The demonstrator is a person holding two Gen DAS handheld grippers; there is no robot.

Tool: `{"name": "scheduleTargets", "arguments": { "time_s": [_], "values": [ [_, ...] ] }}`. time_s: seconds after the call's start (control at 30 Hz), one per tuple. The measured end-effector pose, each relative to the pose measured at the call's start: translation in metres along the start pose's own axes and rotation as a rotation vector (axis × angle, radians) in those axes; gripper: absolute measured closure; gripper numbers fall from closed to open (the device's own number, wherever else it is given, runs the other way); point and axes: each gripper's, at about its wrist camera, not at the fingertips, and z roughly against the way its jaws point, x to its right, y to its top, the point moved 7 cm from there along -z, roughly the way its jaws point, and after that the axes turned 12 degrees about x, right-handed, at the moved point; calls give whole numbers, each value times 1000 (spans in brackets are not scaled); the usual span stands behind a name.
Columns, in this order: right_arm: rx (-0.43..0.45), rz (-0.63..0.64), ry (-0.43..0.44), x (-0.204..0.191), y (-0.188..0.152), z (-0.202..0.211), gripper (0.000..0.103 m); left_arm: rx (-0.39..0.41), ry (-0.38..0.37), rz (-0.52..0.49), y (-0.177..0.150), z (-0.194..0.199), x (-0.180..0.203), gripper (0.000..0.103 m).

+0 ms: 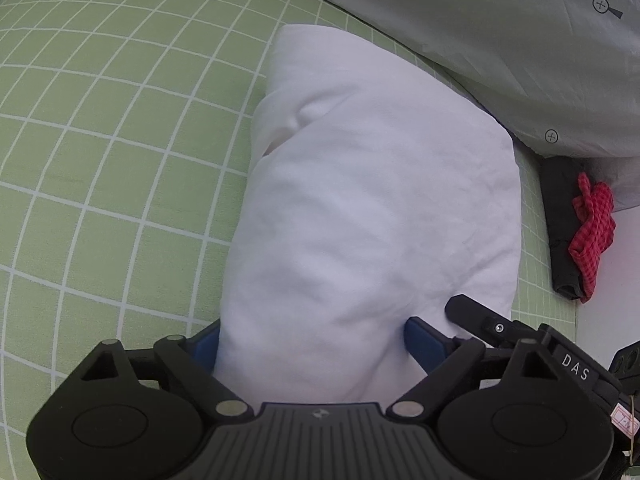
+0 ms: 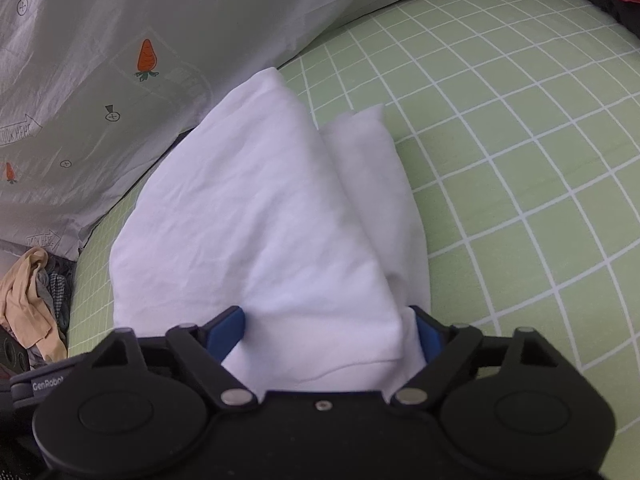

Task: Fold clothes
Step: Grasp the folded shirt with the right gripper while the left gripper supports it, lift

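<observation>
A folded white garment (image 1: 360, 200) lies lengthwise on a green checked sheet (image 1: 100, 160). Its near end narrows and bunches between the blue fingers (image 1: 424, 344) of my left gripper (image 1: 316, 342), which is shut on it, the jaws held wide by the bulk. In the right wrist view the same white garment (image 2: 260, 208) shows two stacked layers. My right gripper (image 2: 330, 330) is shut on its near end, the cloth creased against the right-hand finger. A black finger of the right gripper (image 1: 480, 320) rests on the garment just beside the left one.
A grey quilt (image 2: 120, 40) printed with carrots borders the garment's far side. A black garment (image 1: 560, 220) with a red checked cloth (image 1: 592, 224) on it lies by the bed edge. A pile of loose clothes (image 2: 32, 300) sits off the bed. Green sheet (image 2: 520, 160) spreads beyond.
</observation>
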Motion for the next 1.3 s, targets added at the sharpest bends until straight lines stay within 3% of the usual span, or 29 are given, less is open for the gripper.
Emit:
{"name": "scheduleTargets", "arguments": {
  "time_s": [0.13, 0.27, 0.43, 0.67, 0.97, 1.17, 1.3],
  "values": [
    [17, -11, 21, -3, 1, 9, 64, 19, 6, -19, 0, 7, 9, 25],
    [55, -35, 28, -12, 0, 29, 76, 33, -5, -28, 0, 21, 8, 33],
    [86, 7, -18, -26, -18, 57, 77, 8, -20, -50, -21, 49, 5, 38],
    [141, -84, -72, -21, -58, 111, 78, -43, -52, -126, -57, 83, 7, 40],
    [233, -183, -205, 29, -97, 184, 79, -129, -133, -285, -115, 79, 67, 41],
    [291, -234, -174, 103, -78, 222, 80, -80, -140, -293, -148, 62, 142, 42],
    [291, -170, -112, 158, -30, 242, 80, -15, -141, -243, -160, 46, 207, 43]
  ]
}}
